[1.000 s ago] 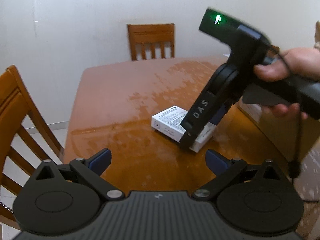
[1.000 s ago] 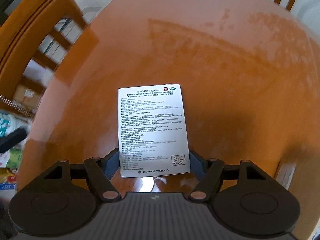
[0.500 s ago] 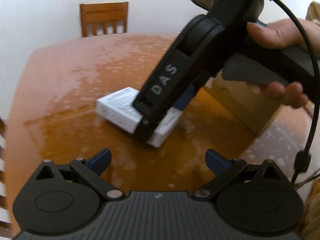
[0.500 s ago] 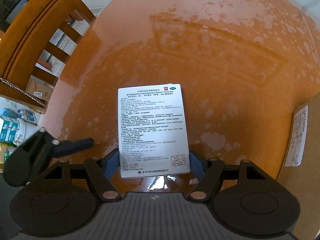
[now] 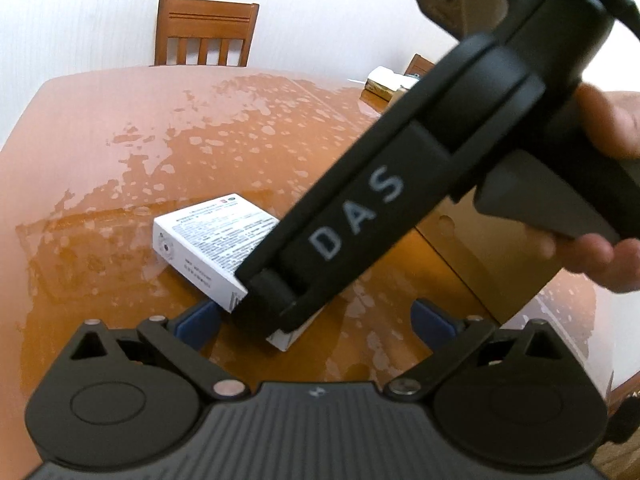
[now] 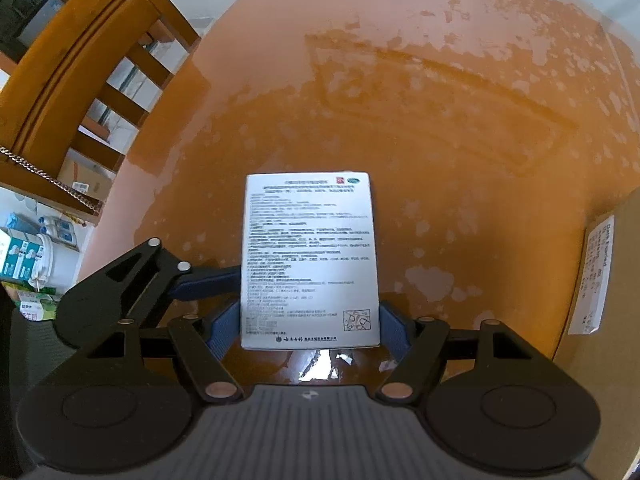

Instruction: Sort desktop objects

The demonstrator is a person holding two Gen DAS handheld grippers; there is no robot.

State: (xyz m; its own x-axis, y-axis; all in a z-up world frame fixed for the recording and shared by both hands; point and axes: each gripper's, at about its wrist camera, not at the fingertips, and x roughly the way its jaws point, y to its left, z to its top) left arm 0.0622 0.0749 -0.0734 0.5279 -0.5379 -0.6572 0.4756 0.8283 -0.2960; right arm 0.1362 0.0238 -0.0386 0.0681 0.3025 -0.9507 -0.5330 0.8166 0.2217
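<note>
1. While our right gripper (image 6: 310,330) straddles the white medicine box (image 6: 310,256) at lower centre of its view, the blue pads (image 6: 224,328) sit against the box's long sides, so we judge them clamped on it.
2. We see the box flat on the orange table (image 6: 400,120), not lifted.
3. Our left gripper (image 5: 316,316) hangs wide and empty at the bottom of its own view, one finger just beside the box's near corner.
4. We read this as the pickup step of sorting.
5. Next, we judge, calls for lifting the box straight and carrying it toward the cardboard box (image 6: 600,300) at the right edge.
</note>
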